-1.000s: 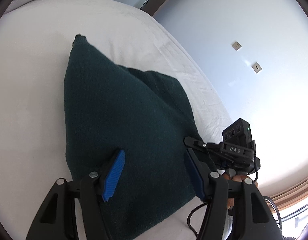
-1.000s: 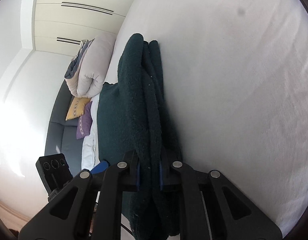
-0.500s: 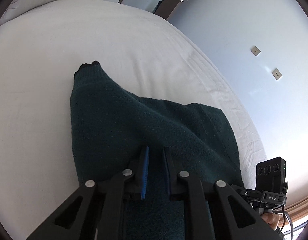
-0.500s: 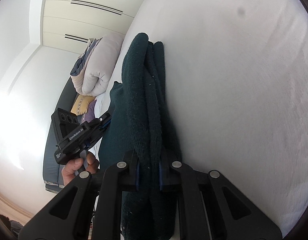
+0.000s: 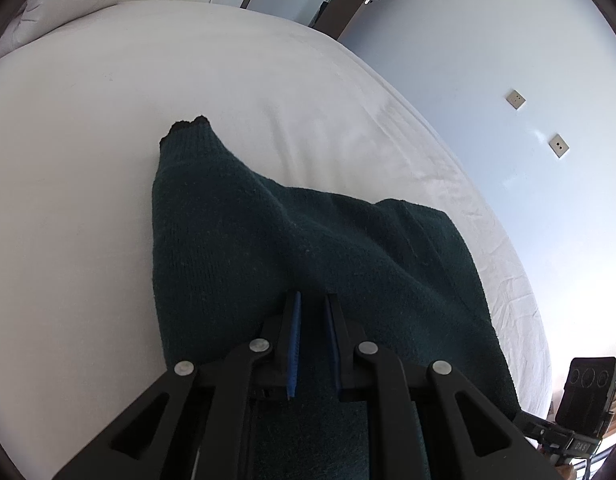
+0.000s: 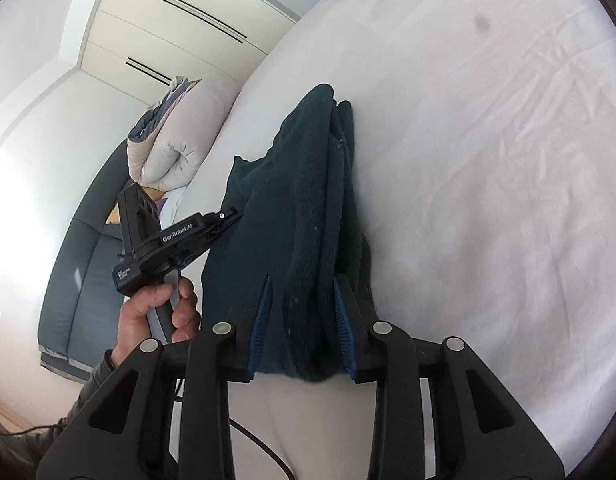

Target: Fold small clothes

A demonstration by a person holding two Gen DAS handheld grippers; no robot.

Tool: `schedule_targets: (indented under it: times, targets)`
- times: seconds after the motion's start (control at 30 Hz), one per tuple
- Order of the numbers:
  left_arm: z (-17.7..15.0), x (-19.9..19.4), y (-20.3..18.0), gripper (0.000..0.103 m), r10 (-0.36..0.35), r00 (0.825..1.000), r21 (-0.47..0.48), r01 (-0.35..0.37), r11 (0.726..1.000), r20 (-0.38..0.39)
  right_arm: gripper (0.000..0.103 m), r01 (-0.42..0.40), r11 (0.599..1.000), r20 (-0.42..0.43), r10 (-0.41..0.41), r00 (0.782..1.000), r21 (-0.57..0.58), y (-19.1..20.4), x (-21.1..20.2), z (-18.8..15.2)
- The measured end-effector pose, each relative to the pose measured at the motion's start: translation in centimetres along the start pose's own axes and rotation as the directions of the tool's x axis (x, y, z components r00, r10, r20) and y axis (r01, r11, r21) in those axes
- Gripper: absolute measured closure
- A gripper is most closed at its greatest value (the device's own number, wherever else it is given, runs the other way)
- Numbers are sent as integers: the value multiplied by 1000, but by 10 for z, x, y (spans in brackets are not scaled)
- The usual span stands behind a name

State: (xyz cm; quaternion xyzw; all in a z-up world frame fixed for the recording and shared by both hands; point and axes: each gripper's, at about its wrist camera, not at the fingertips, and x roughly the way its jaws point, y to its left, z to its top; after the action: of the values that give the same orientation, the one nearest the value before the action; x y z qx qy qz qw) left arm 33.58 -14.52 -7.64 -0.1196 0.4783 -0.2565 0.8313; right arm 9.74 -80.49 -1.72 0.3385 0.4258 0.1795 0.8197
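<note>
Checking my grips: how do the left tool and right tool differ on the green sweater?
The left tool has its pads almost together on a thin layer of the green sweater; the right tool has its pads wider, flanking a thick folded bundle, clamping unclear. The left tool faces the flat top; the right tool faces stacked edges. Both have blue pads.

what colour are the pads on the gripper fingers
Blue, ribbed pads on black fingers; clearest in the right wrist view, pressed against the dark green garment.
</note>
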Motion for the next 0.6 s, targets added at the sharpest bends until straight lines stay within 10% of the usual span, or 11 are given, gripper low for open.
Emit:
schedule_targets:
  times: [0.37,0.5,0.6]
  targets:
    - [-4,-5,-12,87,73,997,57,-74,996,23,73,118,993,-32,-118,993,2,-15,-5,-17]
    - [-12,-20,-25,52,95,995,111,-98,989,36,68,110,994,16,-110,994,-7,-9,-24,-15]
    - [-19,-40,-34,21,132,989,136,-139,981,60,37,110,994,60,-110,992,11,-6,-33,-5]
